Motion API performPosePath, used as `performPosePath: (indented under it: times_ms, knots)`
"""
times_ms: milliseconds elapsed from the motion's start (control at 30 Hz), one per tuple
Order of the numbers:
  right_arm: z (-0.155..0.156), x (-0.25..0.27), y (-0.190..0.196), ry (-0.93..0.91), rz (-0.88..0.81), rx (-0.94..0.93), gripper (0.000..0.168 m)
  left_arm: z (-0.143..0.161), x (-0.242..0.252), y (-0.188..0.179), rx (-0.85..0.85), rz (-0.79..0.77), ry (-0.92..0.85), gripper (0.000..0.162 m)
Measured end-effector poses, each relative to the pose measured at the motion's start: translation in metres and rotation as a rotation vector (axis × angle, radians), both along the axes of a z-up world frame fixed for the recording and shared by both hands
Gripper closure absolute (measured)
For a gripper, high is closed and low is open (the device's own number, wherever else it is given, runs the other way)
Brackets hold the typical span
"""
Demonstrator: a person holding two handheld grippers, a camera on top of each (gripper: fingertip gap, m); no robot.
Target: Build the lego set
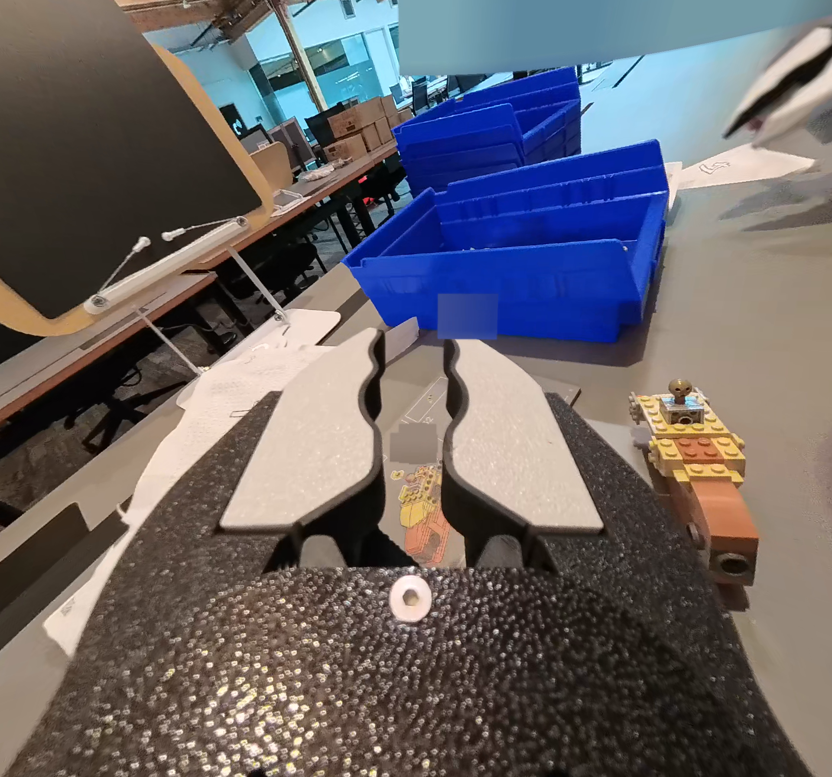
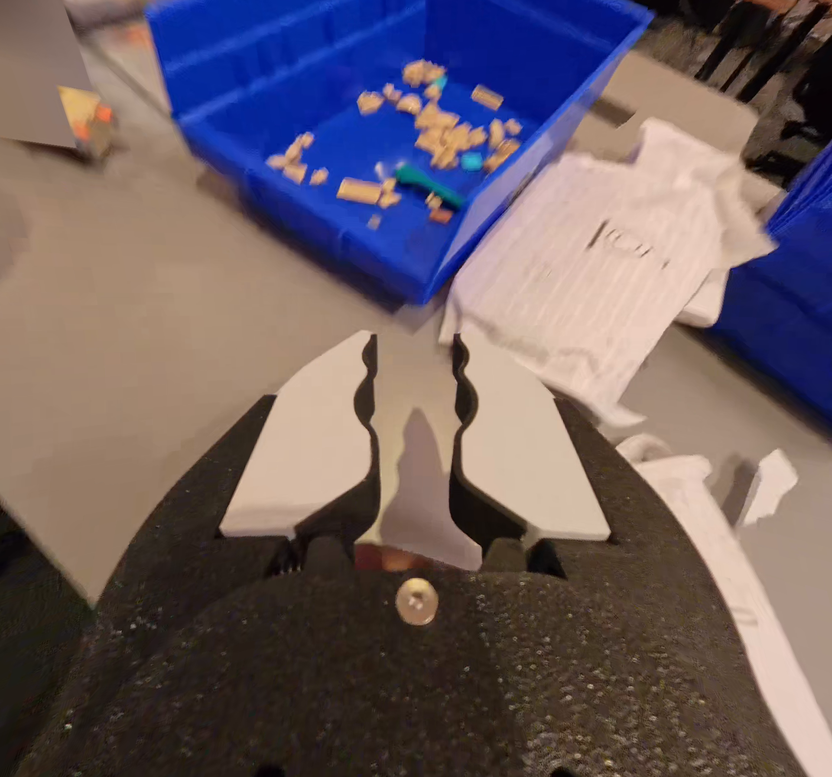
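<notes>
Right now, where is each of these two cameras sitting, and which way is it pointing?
Left wrist view: on the left gripper, low over the table, facing the blue bin; its open fingers show, with the half-built lego model beside them.
Right wrist view: on the right gripper, tilted down at the same bin of loose lego pieces; open fingers show.
Shared: the bin and grey table.

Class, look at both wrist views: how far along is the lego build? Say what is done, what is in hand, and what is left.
Done: a partly built model of yellow and brown bricks stands on the grey table. In hand: nothing; the left gripper and right gripper are both open and empty. Left: many loose tan pieces remain in the blue bin, so the build looks well short of finished.
</notes>
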State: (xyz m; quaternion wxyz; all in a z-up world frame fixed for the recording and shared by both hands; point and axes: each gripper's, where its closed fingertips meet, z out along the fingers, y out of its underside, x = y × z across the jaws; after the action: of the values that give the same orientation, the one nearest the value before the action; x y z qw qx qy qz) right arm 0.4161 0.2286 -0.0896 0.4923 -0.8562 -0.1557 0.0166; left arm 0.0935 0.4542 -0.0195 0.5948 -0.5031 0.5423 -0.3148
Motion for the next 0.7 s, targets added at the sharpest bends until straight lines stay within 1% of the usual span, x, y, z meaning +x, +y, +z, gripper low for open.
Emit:
performPosePath:
  times_ms: [67,133,200,367,467,700]
  knots:
    - [-0.018,-0.018,-0.024,-0.011,0.061,-0.037,0.135,0.0,0.003,-0.003,-0.005,-0.011,-0.007,0.138]
    - [-0.025,-0.032,-0.038,-0.04,0.123,-0.027,0.135,0.0,0.007,-0.007,-0.013,-0.024,-0.017,0.138]
    - [-0.032,-0.039,-0.047,-0.081,0.161,-0.011,0.135,-0.001,0.009,-0.011,-0.012,-0.03,-0.019,0.138]
    - [-0.06,-0.049,-0.058,-0.09,0.208,-0.11,0.133,-0.003,0.006,-0.013,0.0,-0.005,-0.01,0.138]
    - [-0.061,-0.05,-0.059,-0.115,0.214,-0.113,0.133,-0.005,0.003,-0.012,-0.023,0.005,-0.021,0.138]
    - [-0.067,-0.047,-0.061,-0.108,0.207,-0.205,0.138,-0.005,0.002,-0.01,-0.026,0.014,-0.021,0.138]
